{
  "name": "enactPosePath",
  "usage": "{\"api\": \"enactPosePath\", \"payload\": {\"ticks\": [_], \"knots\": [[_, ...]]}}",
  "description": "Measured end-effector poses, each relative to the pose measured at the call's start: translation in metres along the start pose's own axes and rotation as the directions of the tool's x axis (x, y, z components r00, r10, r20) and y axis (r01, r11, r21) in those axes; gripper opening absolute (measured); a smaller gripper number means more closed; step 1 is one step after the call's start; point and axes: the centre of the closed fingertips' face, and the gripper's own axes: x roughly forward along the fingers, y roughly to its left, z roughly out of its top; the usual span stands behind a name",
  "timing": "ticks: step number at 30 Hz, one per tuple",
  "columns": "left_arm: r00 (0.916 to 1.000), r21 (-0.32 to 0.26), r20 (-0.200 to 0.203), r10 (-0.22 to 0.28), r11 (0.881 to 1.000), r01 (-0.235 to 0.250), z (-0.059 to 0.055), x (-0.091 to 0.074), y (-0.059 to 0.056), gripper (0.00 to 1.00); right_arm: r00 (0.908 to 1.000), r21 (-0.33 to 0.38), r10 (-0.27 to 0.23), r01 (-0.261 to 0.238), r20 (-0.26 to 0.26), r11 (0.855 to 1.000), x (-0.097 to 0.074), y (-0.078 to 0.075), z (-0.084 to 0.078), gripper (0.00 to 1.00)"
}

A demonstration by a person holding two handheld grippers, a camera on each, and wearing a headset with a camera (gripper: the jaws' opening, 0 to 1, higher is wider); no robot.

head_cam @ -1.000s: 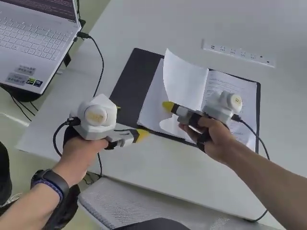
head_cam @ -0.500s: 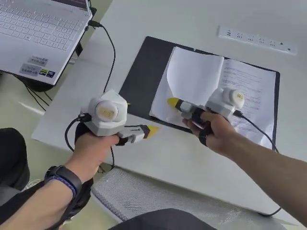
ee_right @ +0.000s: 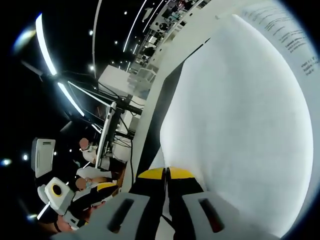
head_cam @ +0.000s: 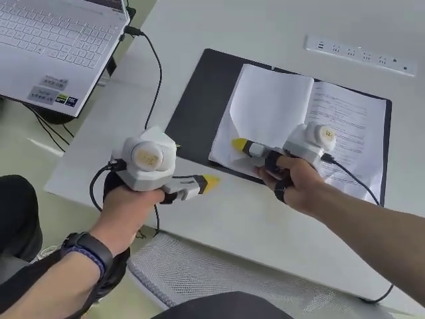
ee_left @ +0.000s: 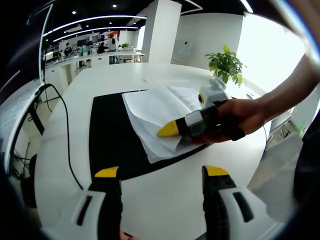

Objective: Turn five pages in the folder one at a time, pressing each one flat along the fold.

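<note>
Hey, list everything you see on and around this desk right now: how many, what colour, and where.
white table: one, white, under everything
open black folder: one, black, mid-table
white paper pages: two showing, blank left, printed right, in the folder
silver laptop: one, silver, far left corner
white power strip: one, white, beyond the folder
black cable: one, black, from the laptop past the folder's left edge
green potted plant: one, green, beyond the table
black wristband: one, black, left wrist
left tongs: white, yellow tips, open, near table edge
right tongs: white, yellow tips, shut, over the blank page
</note>
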Motion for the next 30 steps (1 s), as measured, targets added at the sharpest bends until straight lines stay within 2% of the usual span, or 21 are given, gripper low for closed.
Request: {"api": "enactPosePath", "payload": {"ticks": [7,14,22,30], "knots": [[1.0000,0.008,0.005,-0.005,1.000,0.005,0.004,-0.002,-0.004,0.65,1.0000,-0.013,-0.003,0.003,0.004,1.000,0.002,-0.001,0.001,0.06],[0.9997,0.022,0.008,-0.021,1.000,0.021,0.012,0.003,-0.009,0.64,0.9997,-0.025,0.024,-0.024,0.009,0.999,0.001,0.008,-0.001,0.18],[0.9988,0.046,0.018,-0.045,0.998,0.044,0.023,0.014,-0.012,0.61,0.9981,-0.049,0.059,-0.058,0.020,0.997,-0.004,0.016,-0.002,0.33],[0.9974,0.083,0.027,-0.067,0.994,0.064,0.036,0.030,-0.012,0.52,0.9967,-0.057,0.064,-0.061,0.051,0.997,-0.018,0.018,0.002,0.37]]}}
